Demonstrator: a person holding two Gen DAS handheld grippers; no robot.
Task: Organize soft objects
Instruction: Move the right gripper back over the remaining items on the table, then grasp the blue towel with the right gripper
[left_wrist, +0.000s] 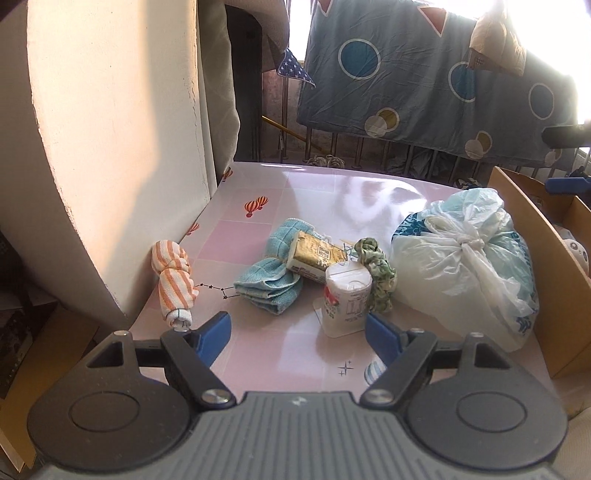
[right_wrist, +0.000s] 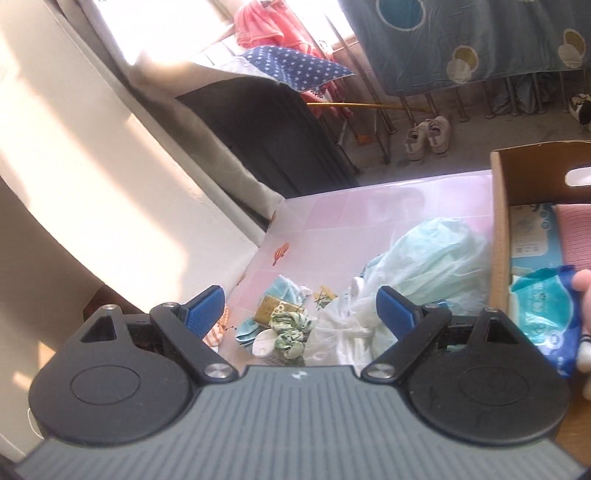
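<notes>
**Box partly filled, most soft items still on the table**

The left gripper (left_wrist: 297, 334) is held with its blue pads spread wide and nothing between them; it is aimed down at the pink table (left_wrist: 258, 206), low in the frame. Just ahead of its right pad a white tissue roll (left_wrist: 347, 295) is seen standing upright. Touching the roll on the right is a green scrunchie (left_wrist: 375, 273), and behind it a gold tissue pack (left_wrist: 317, 256) is laid on a blue cloth (left_wrist: 267, 273). Toward the left edge an orange striped cloth (left_wrist: 173, 280), tied in a knot, is set apart from the pile. At centre right a knotted plastic bag (left_wrist: 465, 266) is pressed up beside the wall of the cardboard box (left_wrist: 532, 221).

The right gripper (right_wrist: 301, 312) is likewise spread and empty, and is held higher above the same pile, which is seen small between its fingers. At the right of that frame the box interior is shown: a pink cloth (right_wrist: 574, 236), a wipes pack (right_wrist: 528, 236) and a blue packet (right_wrist: 550, 314) are already inside, with what looks like a fingertip at the far right edge.

The task is judged to be partly done: a few items are boxed, while six are left on the table, and none is being gripped.
</notes>
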